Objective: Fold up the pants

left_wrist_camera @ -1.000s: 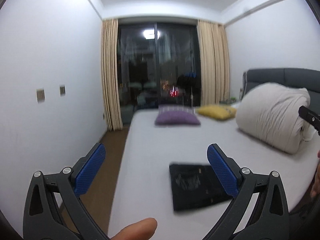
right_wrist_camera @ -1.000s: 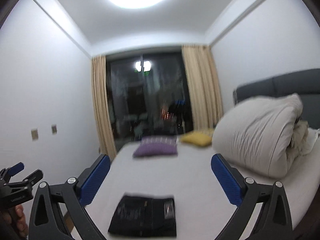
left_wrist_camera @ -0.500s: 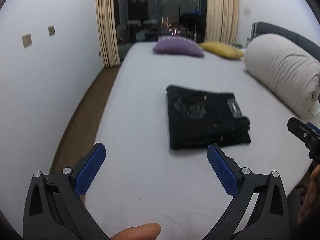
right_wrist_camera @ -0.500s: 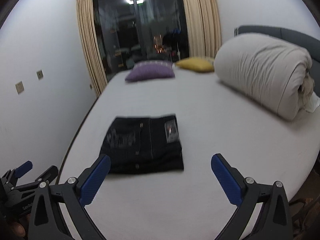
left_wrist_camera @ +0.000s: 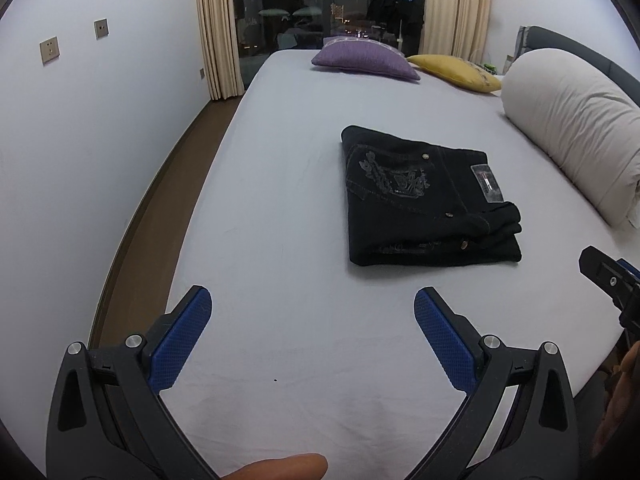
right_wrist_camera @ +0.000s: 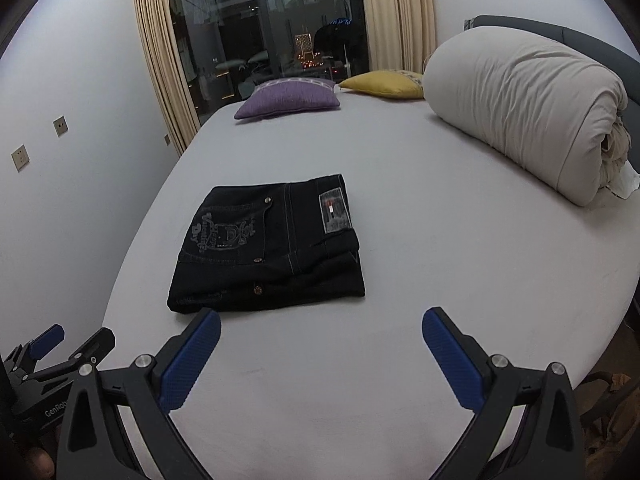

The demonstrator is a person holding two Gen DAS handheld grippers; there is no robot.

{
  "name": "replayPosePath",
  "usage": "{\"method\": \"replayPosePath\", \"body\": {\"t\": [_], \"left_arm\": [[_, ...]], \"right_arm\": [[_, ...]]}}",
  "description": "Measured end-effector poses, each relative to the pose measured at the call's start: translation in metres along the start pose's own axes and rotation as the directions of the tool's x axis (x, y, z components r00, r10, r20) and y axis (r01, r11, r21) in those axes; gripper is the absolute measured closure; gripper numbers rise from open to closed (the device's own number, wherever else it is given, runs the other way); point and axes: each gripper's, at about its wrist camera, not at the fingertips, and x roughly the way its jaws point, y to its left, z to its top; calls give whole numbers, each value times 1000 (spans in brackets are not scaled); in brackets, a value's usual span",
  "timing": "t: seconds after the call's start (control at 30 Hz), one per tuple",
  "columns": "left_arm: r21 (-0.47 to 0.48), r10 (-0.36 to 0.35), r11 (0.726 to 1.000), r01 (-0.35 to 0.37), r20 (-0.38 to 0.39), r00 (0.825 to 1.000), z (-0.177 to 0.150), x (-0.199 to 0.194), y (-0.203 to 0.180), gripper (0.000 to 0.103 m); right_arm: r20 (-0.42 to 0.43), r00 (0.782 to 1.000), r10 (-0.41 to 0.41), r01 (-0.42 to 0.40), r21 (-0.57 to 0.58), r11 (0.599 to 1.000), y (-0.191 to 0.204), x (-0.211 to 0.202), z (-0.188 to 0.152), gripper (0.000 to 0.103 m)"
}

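Black pants (left_wrist_camera: 424, 200) (right_wrist_camera: 272, 244) lie folded into a neat rectangle on the white bed (left_wrist_camera: 288, 208) (right_wrist_camera: 460, 264), back pocket embroidery and waist label facing up. My left gripper (left_wrist_camera: 312, 312) hovers open above the sheet, short of the pants and to their left, with nothing between its blue pads. My right gripper (right_wrist_camera: 320, 330) is open too, its left pad just in front of the bundle's near edge. Each gripper shows at the edge of the other's view: the right gripper (left_wrist_camera: 612, 280) at the far right, the left gripper (right_wrist_camera: 72, 344) at the lower left.
A rolled cream duvet (left_wrist_camera: 576, 128) (right_wrist_camera: 524, 116) lies along the bed's right side by a grey headboard (right_wrist_camera: 560, 32). A purple pillow (left_wrist_camera: 364, 58) and a yellow pillow (left_wrist_camera: 456, 70) sit at the far end before curtained glass doors. Wood floor (left_wrist_camera: 160, 184) runs along the left wall.
Both grippers have tilted downward and come closer to the bed, so the folded pants now appear larger and nearer. The pants have not moved.
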Motion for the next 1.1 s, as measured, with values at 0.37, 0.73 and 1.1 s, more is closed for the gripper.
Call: {"method": "replayPosePath", "body": {"t": [0.37,0.73,1.1], "left_arm": [[0,5,1000,-5,-16,1000,-3,2,3,0],[3,4,1000,-4,-24,1000,-4,6,3,0],[3,2,1000,-2,-30,1000,-7,7,2,0]], "right_arm": [[-32,999,-3,3,1,1000,1,5,-4,0],[-44,999,-3,3,-6,1000,3,5,-8,0],[-49,999,-5,5,-8,1000,6,6,-12,0]]}}
